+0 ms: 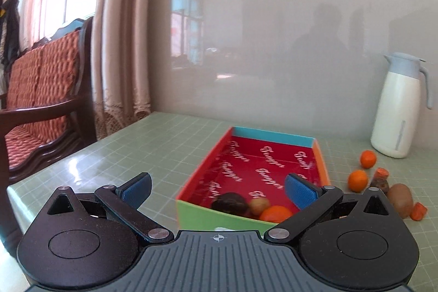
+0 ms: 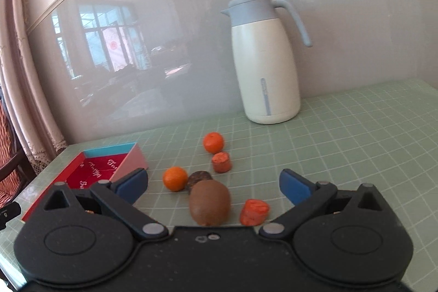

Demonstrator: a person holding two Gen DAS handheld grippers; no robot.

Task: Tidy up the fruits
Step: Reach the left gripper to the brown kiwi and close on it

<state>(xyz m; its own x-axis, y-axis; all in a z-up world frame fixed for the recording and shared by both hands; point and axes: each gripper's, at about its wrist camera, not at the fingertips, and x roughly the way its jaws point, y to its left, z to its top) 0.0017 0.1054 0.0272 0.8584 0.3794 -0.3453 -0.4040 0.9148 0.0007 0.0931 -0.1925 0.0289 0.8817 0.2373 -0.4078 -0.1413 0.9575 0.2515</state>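
Fruit is partly sorted: three pieces lie at the near end of the red box [image 1: 262,158], six more wait on the table [image 2: 356,144] off its right side, the kiwi [image 2: 210,205] nearest the wide-open right gripper [image 2: 213,186]; left gripper [image 1: 217,190] gapes empty.

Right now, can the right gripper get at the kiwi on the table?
Probably yes. The right gripper is open and the kiwi lies between its fingers, nothing in front. A dark fruit touches its far side and a carrot piece sits close beside.
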